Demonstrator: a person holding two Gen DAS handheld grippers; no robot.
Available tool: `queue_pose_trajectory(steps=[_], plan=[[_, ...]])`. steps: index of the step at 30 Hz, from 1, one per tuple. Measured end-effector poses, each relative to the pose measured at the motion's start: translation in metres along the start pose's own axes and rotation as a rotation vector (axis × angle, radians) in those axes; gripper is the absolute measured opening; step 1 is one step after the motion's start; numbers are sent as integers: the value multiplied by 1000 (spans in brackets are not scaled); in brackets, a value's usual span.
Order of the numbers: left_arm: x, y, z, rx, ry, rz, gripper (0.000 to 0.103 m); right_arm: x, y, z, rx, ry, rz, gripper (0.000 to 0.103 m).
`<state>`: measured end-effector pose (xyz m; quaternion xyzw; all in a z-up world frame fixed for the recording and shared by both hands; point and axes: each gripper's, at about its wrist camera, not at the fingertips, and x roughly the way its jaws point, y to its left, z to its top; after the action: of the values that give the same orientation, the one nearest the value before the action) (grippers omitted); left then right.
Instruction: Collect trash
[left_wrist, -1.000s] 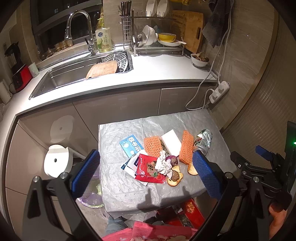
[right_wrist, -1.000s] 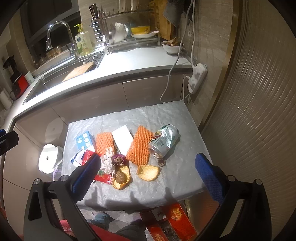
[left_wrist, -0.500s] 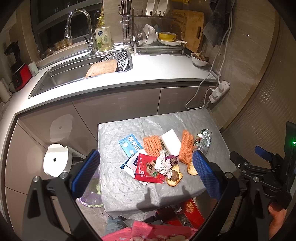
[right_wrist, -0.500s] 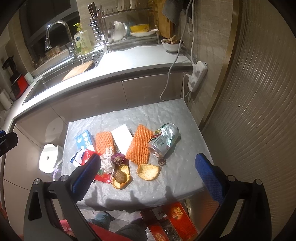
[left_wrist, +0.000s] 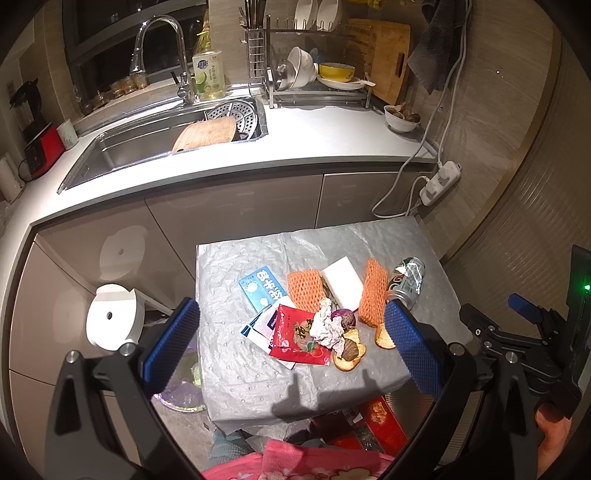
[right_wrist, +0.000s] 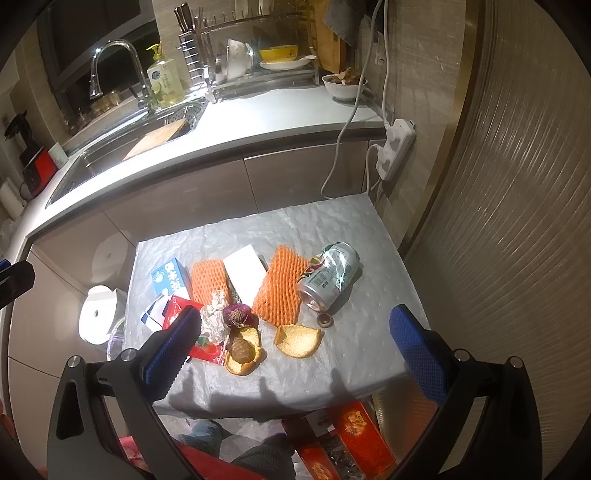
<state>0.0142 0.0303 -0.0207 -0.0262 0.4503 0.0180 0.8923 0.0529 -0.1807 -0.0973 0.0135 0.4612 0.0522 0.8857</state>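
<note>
Roughly, left to right:
Bin: a white lidded bin (left_wrist: 112, 321) stands on the floor left of the desk (left_wrist: 236, 369), apart from it.
Desk: covered in a grey dimpled sheet, with all the trash lying in its middle.
Blue packet: the blue packet (left_wrist: 263, 288) lies leftmost, just beside the first orange foam net (left_wrist: 306, 288).
Red wrapper: the red wrapper (left_wrist: 300, 334) lies nearer the front edge, under a crumpled tissue (left_wrist: 325, 326).
White block: the white block (left_wrist: 342, 282) lies between the first net and a second orange foam net (left_wrist: 373, 291).
Can: the drink can (right_wrist: 328, 276) lies on its side, touching the second net, rightmost of the pile.
Left gripper: the left gripper (left_wrist: 291, 350) hovers above the front of the desk, fingers wide apart, holding nothing.
Right gripper: the right gripper (right_wrist: 295, 352) hovers likewise, spread wide and empty.
Only in the right view: a whole bread slice (right_wrist: 298, 336) and a small round cap (right_wrist: 325, 319) by the can's mouth; the left view's finger hides most of these.
Only in the left view: the right gripper's frame and the thumb (left_wrist: 550, 434) that holds it.
</note>
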Motion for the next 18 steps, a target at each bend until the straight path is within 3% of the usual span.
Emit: queue_pose_trajectory(steps=[11,15,18], plan=[[8,-1,0,21,2,-15,96,9,-8,0,5,1,8,101],[14,6,-1,3,-6,-61,96,34,-21,-5,-3,12,-27,101],[21,10,-1,-8,-19,-50,96,67,-33,-9,-8,48,-54,101]])
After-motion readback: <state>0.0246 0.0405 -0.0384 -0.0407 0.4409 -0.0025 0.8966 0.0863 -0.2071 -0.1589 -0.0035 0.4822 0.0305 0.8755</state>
